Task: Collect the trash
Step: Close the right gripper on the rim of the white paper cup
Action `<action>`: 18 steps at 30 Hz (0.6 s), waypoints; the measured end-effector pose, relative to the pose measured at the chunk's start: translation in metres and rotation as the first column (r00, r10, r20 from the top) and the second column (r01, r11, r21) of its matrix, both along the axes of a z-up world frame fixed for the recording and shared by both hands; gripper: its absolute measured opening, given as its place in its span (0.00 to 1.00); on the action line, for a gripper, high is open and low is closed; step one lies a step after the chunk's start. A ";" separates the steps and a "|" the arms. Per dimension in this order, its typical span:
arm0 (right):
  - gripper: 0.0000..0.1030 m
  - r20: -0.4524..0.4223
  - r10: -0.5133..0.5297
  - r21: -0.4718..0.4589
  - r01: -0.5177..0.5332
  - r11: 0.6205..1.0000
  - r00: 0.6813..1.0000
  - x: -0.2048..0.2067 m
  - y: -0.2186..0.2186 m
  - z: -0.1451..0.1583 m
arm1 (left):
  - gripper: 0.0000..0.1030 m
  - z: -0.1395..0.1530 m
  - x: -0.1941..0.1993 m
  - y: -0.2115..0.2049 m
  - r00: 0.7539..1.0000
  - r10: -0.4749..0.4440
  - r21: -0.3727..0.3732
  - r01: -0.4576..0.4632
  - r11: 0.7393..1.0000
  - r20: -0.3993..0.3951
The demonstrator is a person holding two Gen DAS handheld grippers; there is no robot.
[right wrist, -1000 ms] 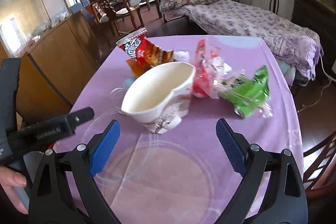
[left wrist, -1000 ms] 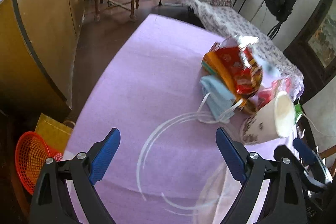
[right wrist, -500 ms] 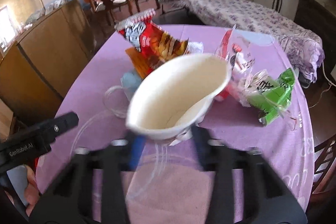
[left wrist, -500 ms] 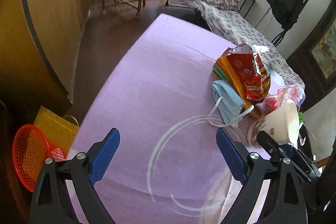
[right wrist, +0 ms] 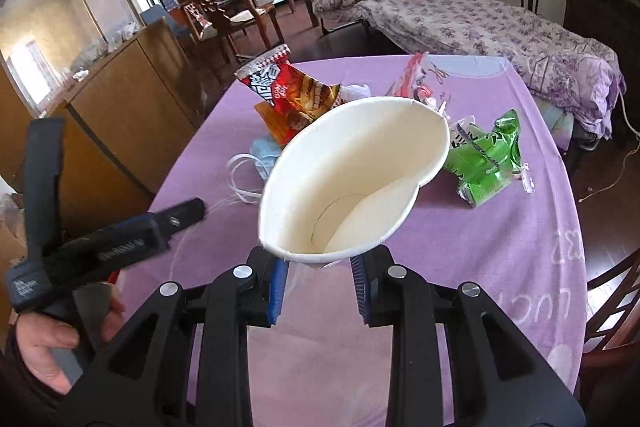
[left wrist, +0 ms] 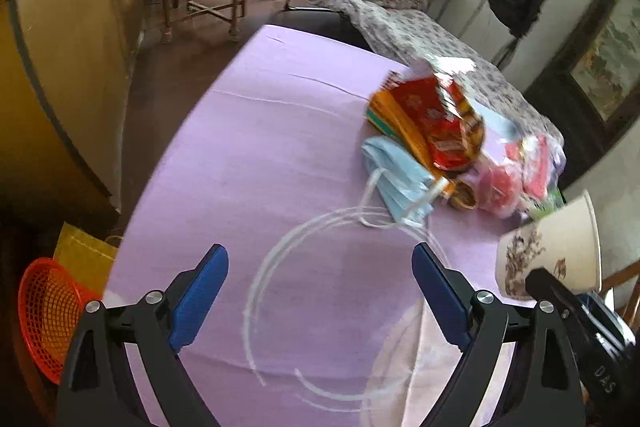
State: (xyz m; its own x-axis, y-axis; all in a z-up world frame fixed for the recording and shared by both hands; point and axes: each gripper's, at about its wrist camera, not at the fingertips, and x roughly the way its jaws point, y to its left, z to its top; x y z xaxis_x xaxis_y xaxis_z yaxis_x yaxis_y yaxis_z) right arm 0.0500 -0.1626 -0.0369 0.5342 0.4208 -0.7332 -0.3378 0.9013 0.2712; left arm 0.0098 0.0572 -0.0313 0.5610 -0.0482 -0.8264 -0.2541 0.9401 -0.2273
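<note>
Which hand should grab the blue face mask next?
Left, probably. The left gripper is open and empty, with the blue face mask lying just ahead of it. The right gripper already squeezes the paper cup.

The crushed white paper cup (right wrist: 352, 179) hides most of the pale blue face mask (right wrist: 262, 153) behind it. The red mesh plastic basket (left wrist: 48, 315) is partly cut off behind the left fingers (left wrist: 198, 299), and the red snack wrappers (left wrist: 436, 123) are motion-blurred.
</note>
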 end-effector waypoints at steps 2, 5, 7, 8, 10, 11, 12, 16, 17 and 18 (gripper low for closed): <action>0.29 -0.003 0.018 0.020 -0.018 1.000 1.000 -0.001 -0.001 0.002 | 0.89 -0.001 0.004 -0.007 1.000 -0.025 0.004 0.025 1.000 -0.001; 0.29 0.003 0.039 0.039 -0.039 0.998 0.999 -0.004 -0.002 0.006 | 0.89 -0.001 0.015 -0.014 0.999 -0.037 -0.004 0.037 0.999 -0.009; 0.29 0.005 0.040 0.041 -0.040 0.998 0.999 -0.004 -0.004 0.008 | 0.89 -0.002 0.024 -0.016 0.999 -0.030 -0.006 0.030 1.000 -0.012; 0.29 0.002 0.039 0.043 -0.039 0.998 0.999 -0.004 -0.004 0.007 | 0.89 -0.002 0.028 -0.018 1.000 -0.025 -0.005 0.025 1.000 -0.011; 0.29 -0.004 0.036 0.044 -0.036 0.998 0.999 -0.003 -0.007 0.006 | 0.89 -0.003 0.036 -0.021 1.000 -0.019 -0.008 0.019 1.000 -0.007; 0.29 -0.009 0.035 0.040 -0.034 0.999 0.999 -0.003 -0.008 0.005 | 0.88 -0.004 0.040 -0.022 1.000 -0.018 -0.007 0.018 1.000 -0.004; 0.29 -0.013 0.035 0.037 -0.034 0.999 0.999 -0.003 -0.008 0.004 | 0.88 -0.006 0.043 -0.024 1.000 -0.020 -0.005 0.020 1.000 -0.002; 0.29 -0.023 0.040 0.034 -0.039 0.999 0.999 -0.001 -0.007 0.002 | 0.70 -0.011 0.051 -0.030 0.998 -0.056 -0.007 0.056 0.998 -0.001; 0.29 -0.024 0.043 0.035 -0.042 0.999 0.999 -0.001 -0.006 0.002 | 0.67 -0.012 0.053 -0.032 0.998 -0.070 -0.010 0.070 0.997 -0.001; 0.29 -0.022 0.047 0.034 -0.046 0.998 0.999 -0.001 -0.006 0.003 | 0.60 -0.014 0.055 -0.033 0.996 -0.084 -0.013 0.084 0.996 0.000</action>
